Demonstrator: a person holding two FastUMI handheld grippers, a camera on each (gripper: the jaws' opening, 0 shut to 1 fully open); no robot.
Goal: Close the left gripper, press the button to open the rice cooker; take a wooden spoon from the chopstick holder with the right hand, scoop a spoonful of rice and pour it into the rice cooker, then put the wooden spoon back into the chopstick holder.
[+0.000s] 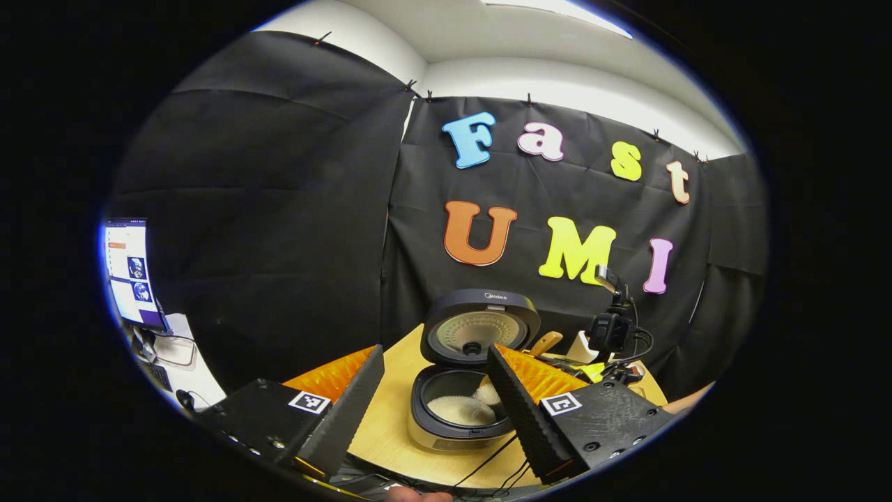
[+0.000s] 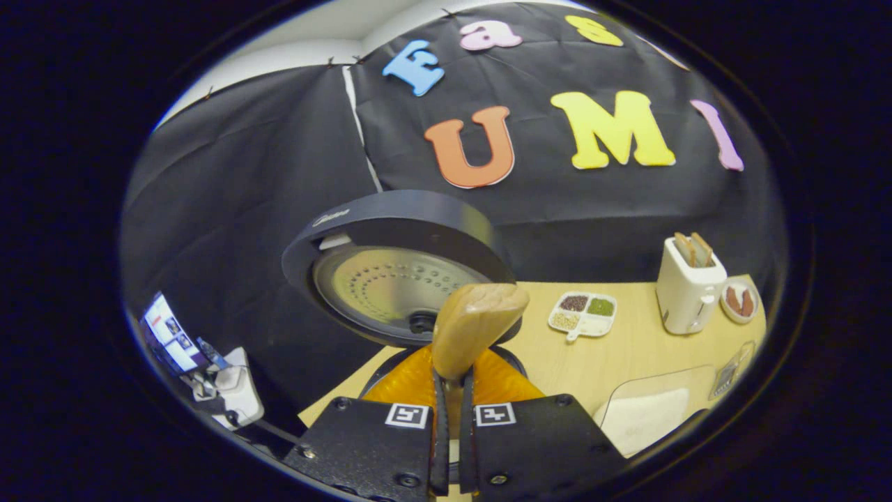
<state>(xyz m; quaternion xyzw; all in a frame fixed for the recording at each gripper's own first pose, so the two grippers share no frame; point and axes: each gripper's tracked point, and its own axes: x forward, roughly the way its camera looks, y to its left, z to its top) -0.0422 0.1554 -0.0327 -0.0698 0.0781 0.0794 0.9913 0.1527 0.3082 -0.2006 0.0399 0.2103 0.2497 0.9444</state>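
Cooker [image 1: 463, 390] lid lettering blurred; left fingers [image 1: 435, 397] spread, right fingers [image 2: 450, 411] clamping wooden spoon [image 2: 474, 328].

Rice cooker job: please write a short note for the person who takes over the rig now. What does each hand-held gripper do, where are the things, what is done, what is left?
Left hand-held gripper: open, empty, held back from the rice cooker.
Right hand-held gripper: shut on the wooden spoon, bowl end pointing up in front of the lid.
Done: lid is up; the left gripper view shows rice in the pot, with the spoon at the pot's rim.
Left: return the spoon to the chopstick holder; I cannot tell where the holder stands.
Also on the table: toaster, divided dish.
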